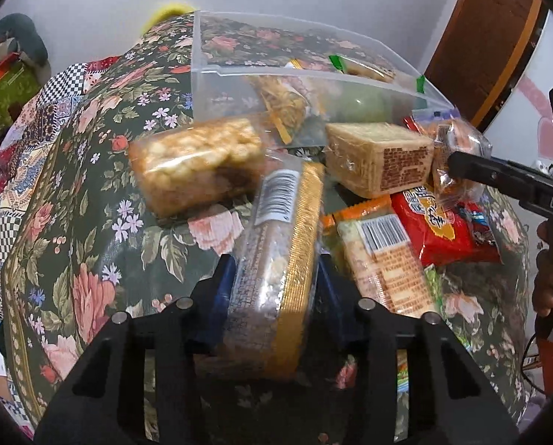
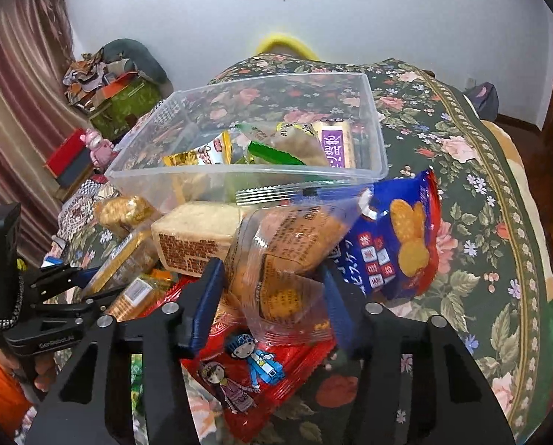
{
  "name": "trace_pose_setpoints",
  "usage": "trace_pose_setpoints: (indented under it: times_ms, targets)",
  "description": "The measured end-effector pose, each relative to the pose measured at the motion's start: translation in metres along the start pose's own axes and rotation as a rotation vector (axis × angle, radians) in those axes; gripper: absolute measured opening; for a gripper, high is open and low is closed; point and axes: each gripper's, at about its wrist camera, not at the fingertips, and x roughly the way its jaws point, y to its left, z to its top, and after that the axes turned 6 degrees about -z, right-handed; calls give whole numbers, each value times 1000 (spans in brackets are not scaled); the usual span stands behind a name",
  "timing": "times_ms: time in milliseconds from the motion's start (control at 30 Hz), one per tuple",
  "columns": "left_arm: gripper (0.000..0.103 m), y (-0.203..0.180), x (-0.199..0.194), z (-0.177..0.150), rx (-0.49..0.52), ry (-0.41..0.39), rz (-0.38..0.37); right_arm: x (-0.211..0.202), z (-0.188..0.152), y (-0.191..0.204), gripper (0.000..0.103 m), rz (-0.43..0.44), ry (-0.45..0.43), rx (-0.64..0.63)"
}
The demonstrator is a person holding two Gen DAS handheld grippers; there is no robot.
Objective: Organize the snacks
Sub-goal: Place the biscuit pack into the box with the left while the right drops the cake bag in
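Both claws loaded: left gripper (image 1: 276, 278) pinches a gold-edged packet (image 1: 276, 270), right gripper (image 2: 272, 285) pinches a clear-wrapped cake (image 2: 280, 259), each raised off the snack pile, prob. bound for the clear bin (image 2: 373, 118) just beyond, already part-filled.

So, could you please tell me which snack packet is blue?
The blue packet printed with golden crackers, right of the pile, just beside the right tool; neighbouring packets are red, clear or orange.

Clear glossy plastic bin (image 2: 373, 137), probably.
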Motion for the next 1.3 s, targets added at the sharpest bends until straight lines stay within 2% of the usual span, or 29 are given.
trace_pose_setpoints:
  times_ms: [200, 300, 433, 567, 833, 1000, 1300]
  targets:
    - [45, 3, 12, 13, -15, -5, 13, -2, 0, -6, 44, 11, -3, 27]
    - [45, 1, 17, 16, -27, -25, 36, -5, 0, -7, 38, 18, -11, 40]
    - [39, -3, 14, 15, -31, -35, 55, -16, 0, -6, 36, 8, -39, 19]
    - [36, -14, 0, 14, 15, -60, 85, -24, 0, -7, 36, 0, -57, 8]
    - [36, -29, -37, 18, 21, -131, 58, -43, 11, -10, 35, 12, -117, 19]
    - [36, -28, -56, 35, 1, -181, 40, -50, 26, -4, 35, 25, -159, 8]
    - [36, -33, -77, 73, 21, -281, 57, -46, 58, 10, 35, 47, -217, -13]
